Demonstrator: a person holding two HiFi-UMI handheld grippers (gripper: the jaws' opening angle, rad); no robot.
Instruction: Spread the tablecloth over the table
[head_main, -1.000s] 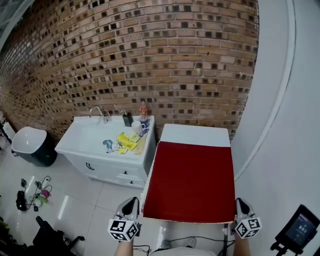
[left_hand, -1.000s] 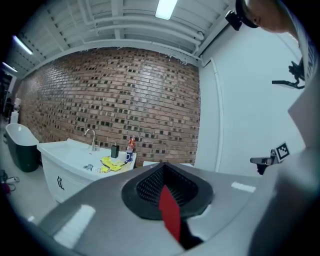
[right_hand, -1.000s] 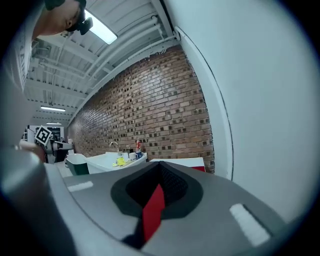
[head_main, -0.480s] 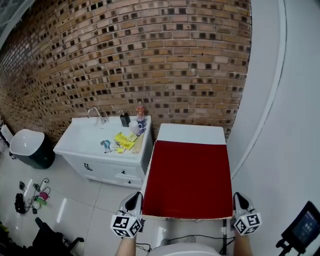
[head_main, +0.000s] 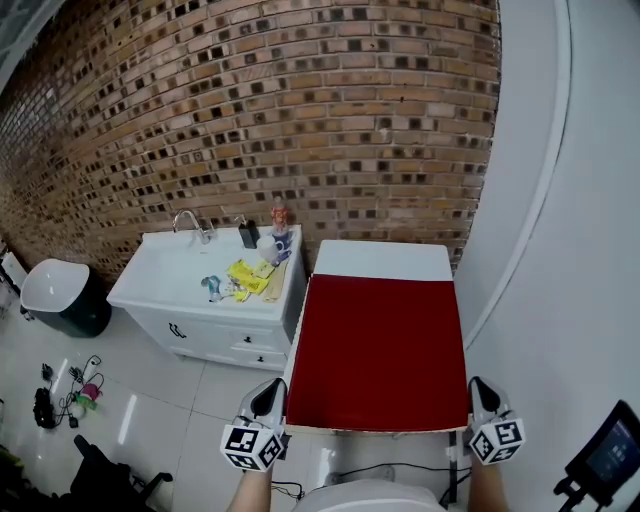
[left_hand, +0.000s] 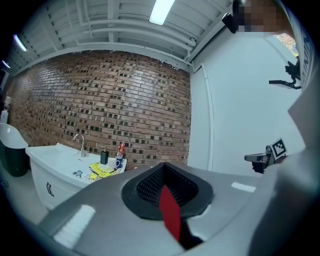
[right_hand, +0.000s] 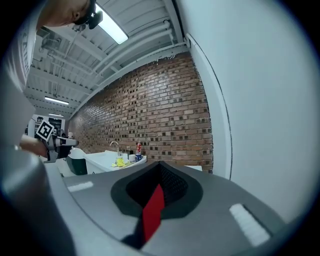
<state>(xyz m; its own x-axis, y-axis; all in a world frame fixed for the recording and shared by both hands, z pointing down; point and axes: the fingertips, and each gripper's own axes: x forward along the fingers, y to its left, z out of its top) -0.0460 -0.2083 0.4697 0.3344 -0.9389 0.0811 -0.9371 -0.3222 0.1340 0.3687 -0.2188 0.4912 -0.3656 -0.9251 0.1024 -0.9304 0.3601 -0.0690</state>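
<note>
Counted 1 tablecloth (head_main: 378, 350), 1 table (head_main: 383, 260), 2 grippers. L gripper (head_main: 268, 398) at 7 o'clock, R gripper (head_main: 484, 394) at 5: both pinched tight on tablecloth's near corners.

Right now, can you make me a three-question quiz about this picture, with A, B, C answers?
1. Where does the sink stand?
A) left of the table
B) right of the table
C) on the table

2. What colour is the tablecloth?
A) blue
B) green
C) red

3. What are the jaws of the left gripper and right gripper doing?
A) open and empty
B) shut on the tablecloth's near corners
C) holding a cup

Answers:
1 A, the head view shows the sink at the table's left side.
2 C, the tablecloth is plainly red.
3 B, each gripper view shows red tablecloth pinched between closed jaws.
</note>
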